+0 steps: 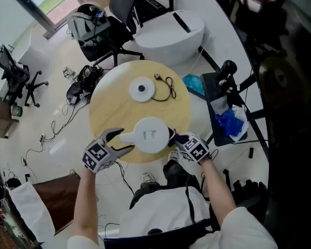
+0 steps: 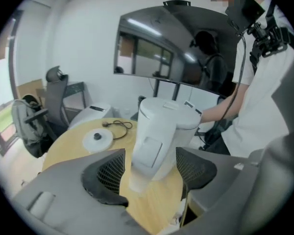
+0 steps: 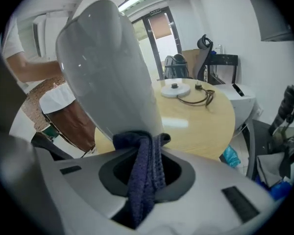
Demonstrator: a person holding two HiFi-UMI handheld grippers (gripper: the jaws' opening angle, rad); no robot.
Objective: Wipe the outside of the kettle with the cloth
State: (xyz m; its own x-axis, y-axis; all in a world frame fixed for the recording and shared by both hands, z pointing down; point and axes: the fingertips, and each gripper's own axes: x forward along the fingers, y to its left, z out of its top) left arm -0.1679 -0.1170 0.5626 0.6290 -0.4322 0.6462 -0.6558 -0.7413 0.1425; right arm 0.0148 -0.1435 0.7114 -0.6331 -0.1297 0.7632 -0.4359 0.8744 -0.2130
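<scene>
A white kettle (image 1: pixel 151 135) stands near the front edge of the round wooden table (image 1: pixel 111 108). My left gripper (image 1: pixel 125 140) is at its left side with its jaws open around the kettle's handle (image 2: pixel 147 155); a gap shows on both sides of the handle in the left gripper view. My right gripper (image 1: pixel 172 139) is at the kettle's right side, shut on a dark blue cloth (image 3: pixel 144 180). The cloth's bunched top touches the kettle's smooth wall (image 3: pixel 108 67), which fills the upper left of the right gripper view.
The kettle's round base (image 1: pixel 142 89) and its black cord (image 1: pixel 167 87) lie farther back on the table. A white rounded unit (image 1: pixel 171 35) and office chairs (image 1: pixel 101 32) stand beyond. A dark stand with blue cloths (image 1: pixel 229 122) is at the right.
</scene>
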